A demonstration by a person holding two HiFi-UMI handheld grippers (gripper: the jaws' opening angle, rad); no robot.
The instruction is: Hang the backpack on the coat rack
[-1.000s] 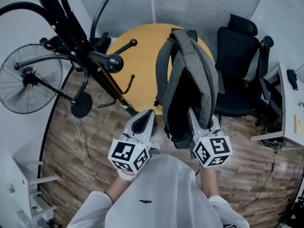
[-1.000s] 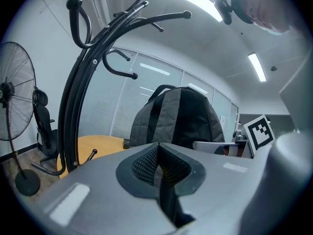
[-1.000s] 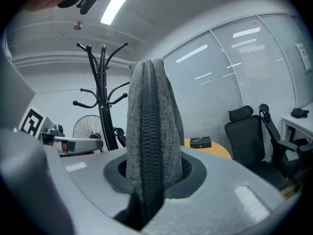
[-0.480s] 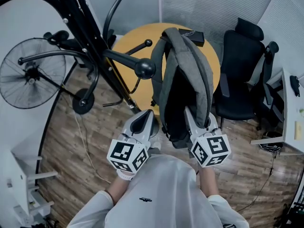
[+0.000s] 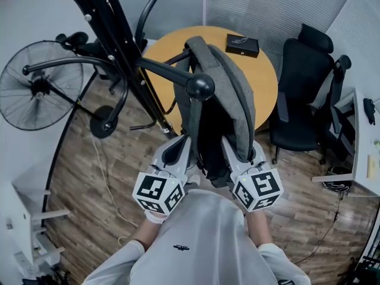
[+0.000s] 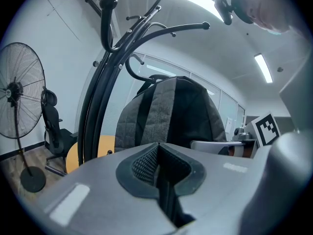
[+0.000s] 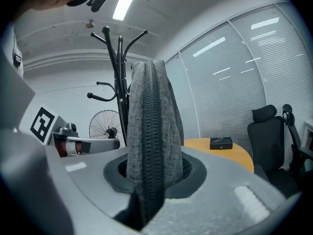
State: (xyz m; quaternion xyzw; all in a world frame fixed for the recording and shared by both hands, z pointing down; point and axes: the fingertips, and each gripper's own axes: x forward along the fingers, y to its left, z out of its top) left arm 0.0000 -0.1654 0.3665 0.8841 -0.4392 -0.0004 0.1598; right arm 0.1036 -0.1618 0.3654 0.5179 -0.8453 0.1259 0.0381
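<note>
In the head view the grey backpack point(image 5: 228, 108) hangs upright in front of me. My right gripper point(image 5: 230, 151) is shut on it from below, and in the right gripper view a grey zippered fold of the backpack point(image 7: 149, 131) is pinched between the jaws. The black coat rack point(image 5: 113, 34) stands at the left. One of its knobbed arms point(image 5: 200, 86) reaches across the backpack's upper part. My left gripper point(image 5: 179, 149) sits just left of the backpack, shut and empty; in its own view the backpack point(image 6: 168, 114) and the coat rack point(image 6: 100, 87) lie ahead.
A round wooden table point(image 5: 264, 79) with a small black box point(image 5: 241, 44) stands behind the backpack. A black office chair point(image 5: 306, 97) is at the right, beside a white desk point(image 5: 361, 129). A standing fan point(image 5: 35, 94) is left of the rack, with its cable on the wood floor.
Both grippers and the backpack have drifted left towards the coat rack. The knobbed arm, earlier well left of the backpack, now overlaps its upper part.
</note>
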